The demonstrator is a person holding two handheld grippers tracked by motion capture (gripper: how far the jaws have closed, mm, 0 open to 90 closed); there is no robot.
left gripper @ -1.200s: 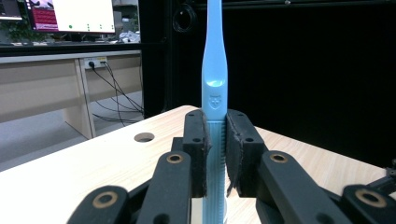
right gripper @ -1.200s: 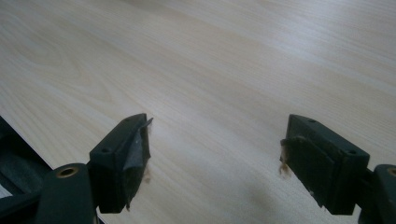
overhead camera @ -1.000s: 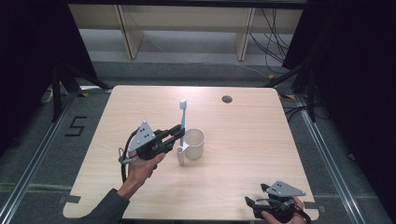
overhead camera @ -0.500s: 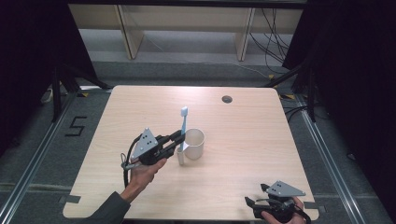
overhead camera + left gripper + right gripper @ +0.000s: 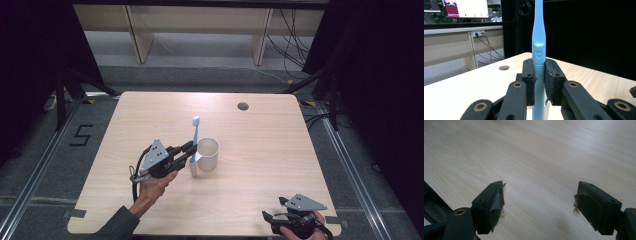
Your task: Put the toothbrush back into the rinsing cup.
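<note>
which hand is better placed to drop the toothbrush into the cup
Left. The left gripper is shut on the toothbrush, held upright right beside the cup. The right gripper is open near the table's front edge, away from both.

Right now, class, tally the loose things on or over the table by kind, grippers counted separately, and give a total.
Toothbrush: 1
Cup: 1
Grippers: 2, left gripper and right gripper
Total: 4
</note>
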